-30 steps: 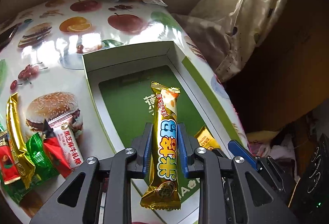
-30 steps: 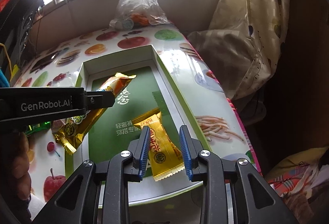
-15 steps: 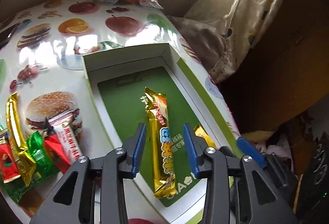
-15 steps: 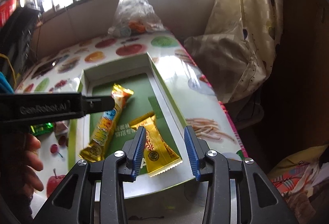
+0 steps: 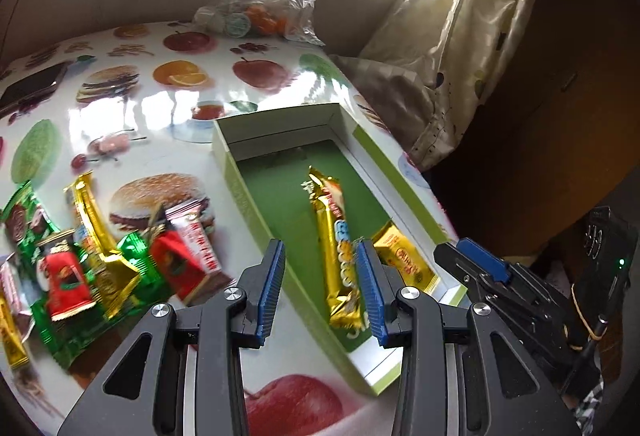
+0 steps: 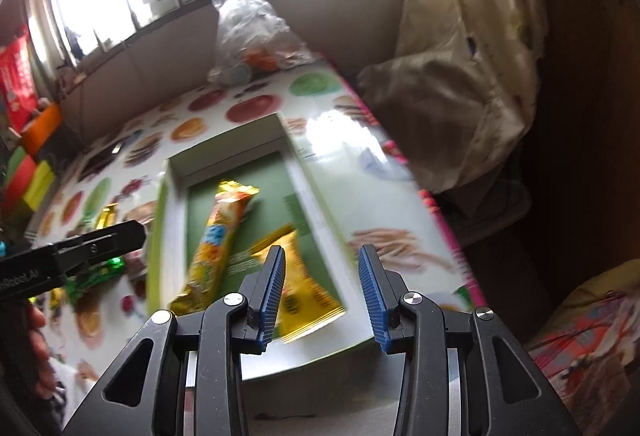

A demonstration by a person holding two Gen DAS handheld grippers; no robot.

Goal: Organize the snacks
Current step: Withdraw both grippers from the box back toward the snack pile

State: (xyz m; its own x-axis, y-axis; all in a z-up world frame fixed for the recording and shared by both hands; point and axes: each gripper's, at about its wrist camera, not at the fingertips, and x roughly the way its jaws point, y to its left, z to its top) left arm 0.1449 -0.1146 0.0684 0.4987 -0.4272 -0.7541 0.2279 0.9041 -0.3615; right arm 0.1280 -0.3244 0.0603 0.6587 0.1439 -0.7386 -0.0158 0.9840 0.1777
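With both my left fingers (image 5: 320, 292) and right fingers (image 6: 322, 294) spread and empty, the long gold bar (image 5: 334, 244) and flat yellow packet (image 5: 402, 256) lie side by side in the green box (image 5: 240, 191), while unsorted snacks (image 5: 100, 256) crowd the tabletop (image 5: 160, 107) beside it.

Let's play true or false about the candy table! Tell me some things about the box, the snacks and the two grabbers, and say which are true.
1. Two snacks lie in the green box: a long gold bar and a yellow packet. True.
2. The left gripper squeezes the bar. False: it is open and holds nothing.
3. The right gripper is open. True.
4. The snack pile sits inside the box. False: it lies on the tablecloth beside it.
5. The plastic bag sits at the table's far end. True.
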